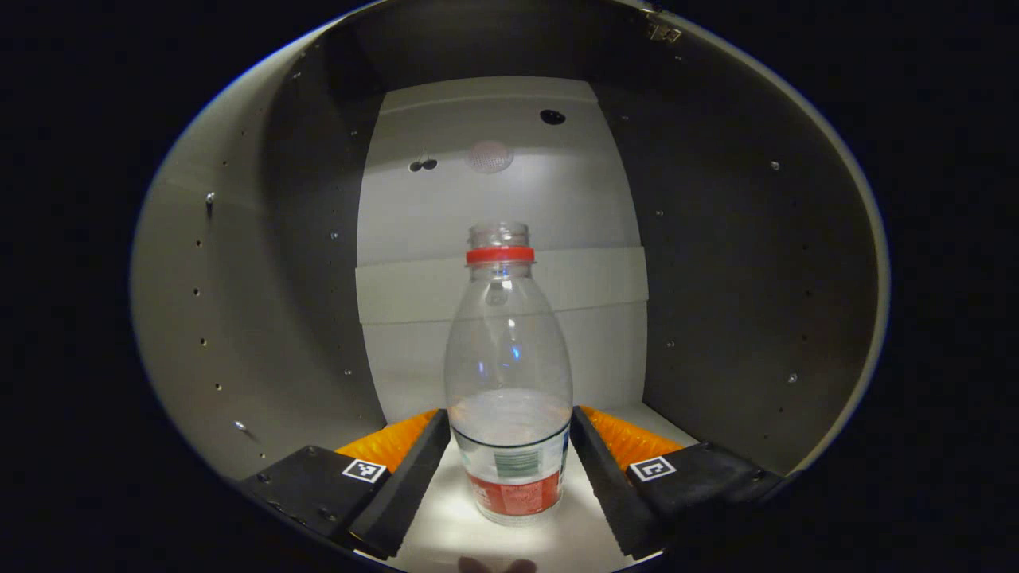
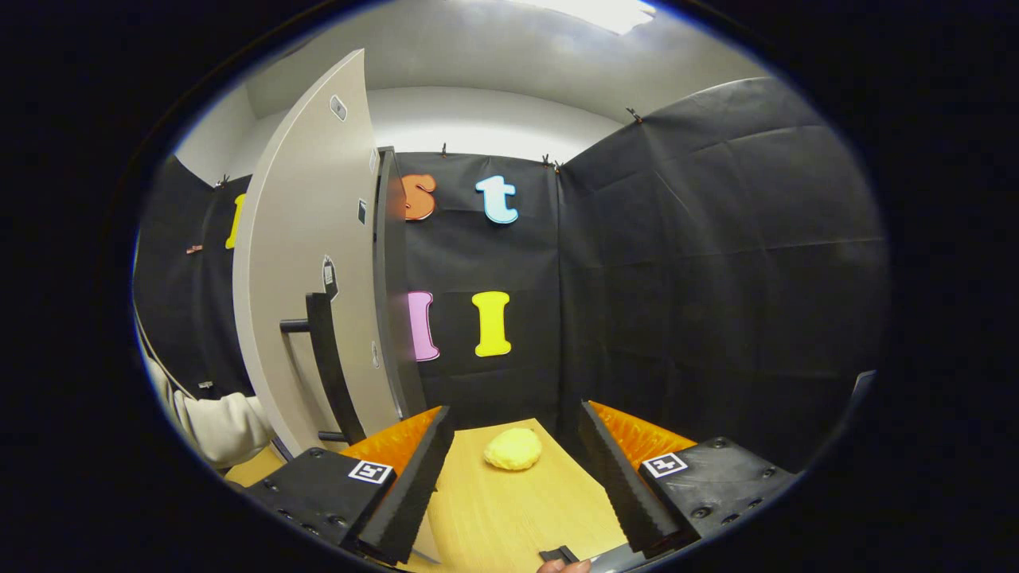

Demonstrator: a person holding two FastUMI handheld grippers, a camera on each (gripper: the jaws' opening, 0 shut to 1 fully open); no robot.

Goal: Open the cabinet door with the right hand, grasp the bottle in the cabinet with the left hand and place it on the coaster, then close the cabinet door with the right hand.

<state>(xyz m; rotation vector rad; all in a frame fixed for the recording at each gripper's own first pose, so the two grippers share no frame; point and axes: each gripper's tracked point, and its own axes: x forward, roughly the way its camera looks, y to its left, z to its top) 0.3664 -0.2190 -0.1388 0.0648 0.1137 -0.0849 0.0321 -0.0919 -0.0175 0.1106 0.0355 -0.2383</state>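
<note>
Inside the cabinet (image 1: 263, 302): left gripper view, pale side walls dotted with shelf-pin holes, lighter back panel behind.
Bottle (image 1: 508, 374): clear plastic, red neck ring, no cap on, red label low down; upright on the cabinet floor, near the front, well clear of the back panel.
Left gripper (image 1: 509, 461): spread wide, one finger on each side of the bottle's lower body; very close, contact not certain, no firm hold seen.
Cabinet door (image 2: 310, 286): right gripper view, swung open, dark bar handle (image 2: 330, 358) on its face.
Right gripper (image 2: 513, 469): open, holding nothing, apart from the door, over a wooden table (image 2: 509, 517).
Yellow lump (image 2: 513, 448): on the table, right of the door.
Sleeve (image 2: 219, 426): pale, low beside the door's left edge.
</note>
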